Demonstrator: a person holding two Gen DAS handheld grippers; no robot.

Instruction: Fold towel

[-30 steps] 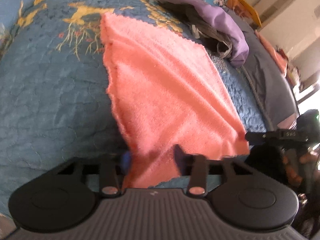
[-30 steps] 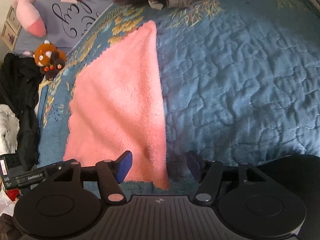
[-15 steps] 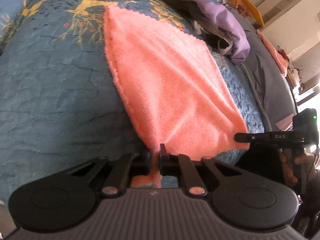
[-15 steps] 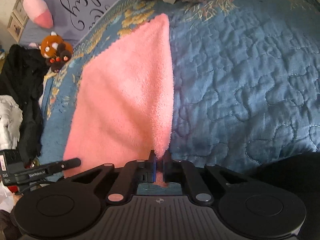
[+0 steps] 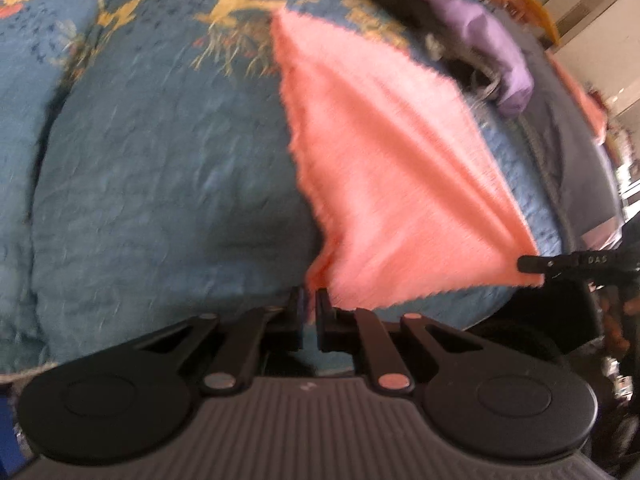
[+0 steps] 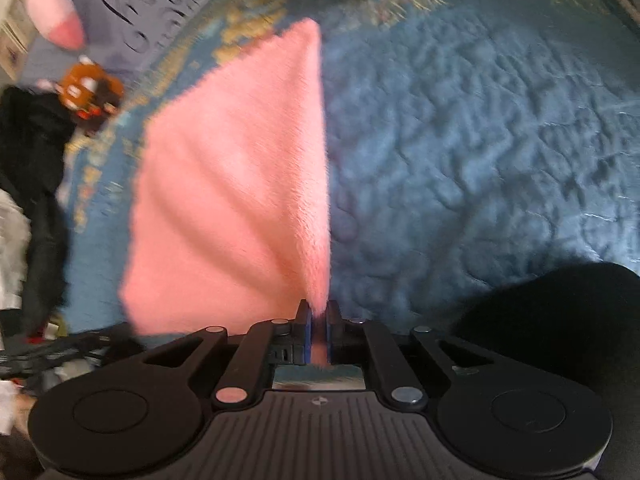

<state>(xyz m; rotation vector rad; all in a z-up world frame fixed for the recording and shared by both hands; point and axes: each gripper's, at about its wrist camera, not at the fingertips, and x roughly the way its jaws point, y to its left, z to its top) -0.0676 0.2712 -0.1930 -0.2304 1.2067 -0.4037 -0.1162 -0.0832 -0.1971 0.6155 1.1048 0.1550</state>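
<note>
Left hand-held gripper (image 5: pixel 308 308): jaws drawn narrow, pinching the near left corner of the towel (image 5: pixel 384 184). A second ago these jaws stood wide with the corner lying between them; half a second ago they had closed. Cloth now rises from the pinch in a taut ridge.

Right hand-held gripper (image 6: pixel 319 316): jaws likewise narrow, clamped on the near right corner of the towel (image 6: pixel 240 184); pink pile shows between the blue pads. Same sequence: wide a second ago, closed half a second ago.

Change since closure: both views are motion-blurred, and diagonal tension folds now run from each gripped corner toward the far edge. The cloth lay flatter and smoother half a second ago. Judgement: the near edge is being lifted off the bed.

Towel position: spread single-layer on the blue quilted bedspread (image 5: pixel 160 200), far corners resting down near the yellow pattern, near edge held by both grippers. Purple and grey clothes (image 5: pixel 480 40) lie just beyond the far right corner; a small plush toy (image 6: pixel 88 88) sits off to the left side, apart from the towel.

Meaning for the task: with both near corners secured, the towel is ready to be carried over toward the far edge for a half fold. No fold is laid at this moment.
</note>
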